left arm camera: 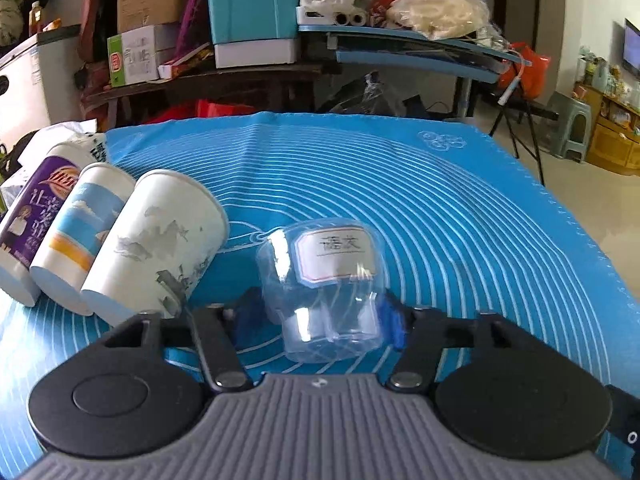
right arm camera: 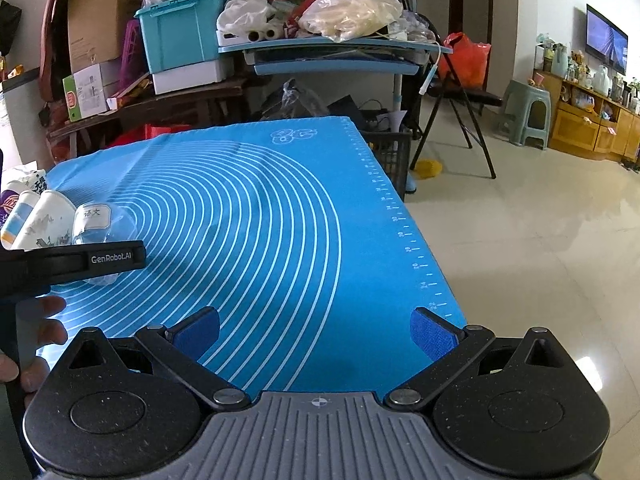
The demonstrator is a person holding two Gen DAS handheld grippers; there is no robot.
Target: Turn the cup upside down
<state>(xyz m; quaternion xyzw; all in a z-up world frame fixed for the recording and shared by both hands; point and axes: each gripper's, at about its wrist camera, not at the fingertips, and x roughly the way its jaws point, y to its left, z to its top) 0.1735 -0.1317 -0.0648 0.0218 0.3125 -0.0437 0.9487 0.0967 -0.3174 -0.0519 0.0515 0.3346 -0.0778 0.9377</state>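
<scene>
A clear plastic cup (left arm camera: pixel 324 288) with a white label sits between the blue pads of my left gripper (left arm camera: pixel 320 316), tilted, with its wide mouth away from the camera. The pads press its sides just above the blue mat (left arm camera: pixel 440 208). The cup also shows in the right wrist view (right arm camera: pixel 100 220), behind the left gripper's black body (right arm camera: pixel 80 260). My right gripper (right arm camera: pixel 316 336) is open and empty over the mat's near right part.
Three paper cups lean in a row at the left: a white one with grey print (left arm camera: pixel 160 248), a blue and orange one (left arm camera: pixel 80 236), a purple one (left arm camera: pixel 36 216). The mat's right edge (right arm camera: pixel 408 240) drops to a tiled floor. Cluttered shelves stand behind.
</scene>
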